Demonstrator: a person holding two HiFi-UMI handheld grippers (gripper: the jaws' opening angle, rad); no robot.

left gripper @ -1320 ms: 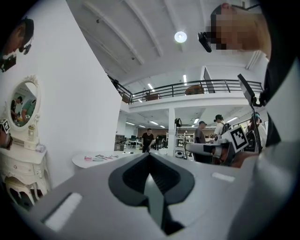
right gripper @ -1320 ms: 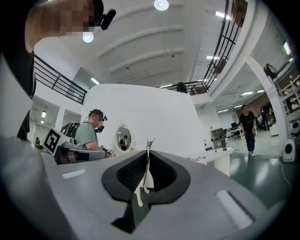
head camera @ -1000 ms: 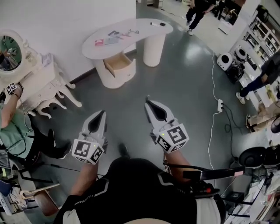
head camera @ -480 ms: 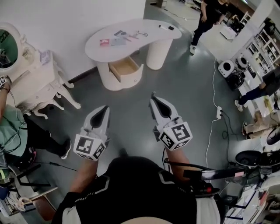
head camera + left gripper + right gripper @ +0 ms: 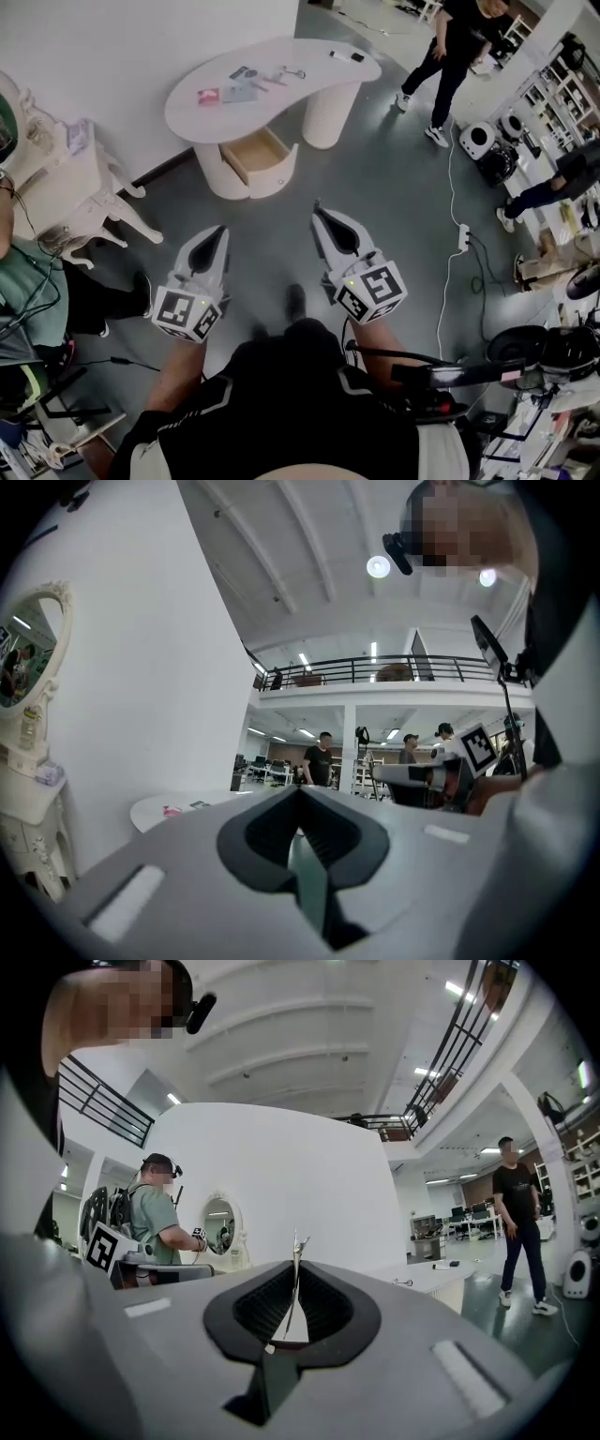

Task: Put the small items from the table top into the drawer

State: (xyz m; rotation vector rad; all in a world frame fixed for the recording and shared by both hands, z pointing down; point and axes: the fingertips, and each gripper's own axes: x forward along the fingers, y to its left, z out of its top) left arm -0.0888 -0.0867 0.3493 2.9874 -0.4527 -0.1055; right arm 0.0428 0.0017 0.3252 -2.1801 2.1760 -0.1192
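Stood well apart from the curved white table (image 5: 281, 101) with its small flat items (image 5: 246, 82) unstowed, pale wooden drawer (image 5: 255, 155) open, grey left gripper (image 5: 222, 230) and grey right gripper (image 5: 317, 212) pressed together, empty.

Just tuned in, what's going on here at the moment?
A person holds a gripper in each hand, standing some way short of the white table. The left gripper and the right gripper are both shut and empty, pointing towards the table. The small items lie on the table top, and the drawer below stands open. Nothing has been picked up yet. Another person walks past beyond the table.
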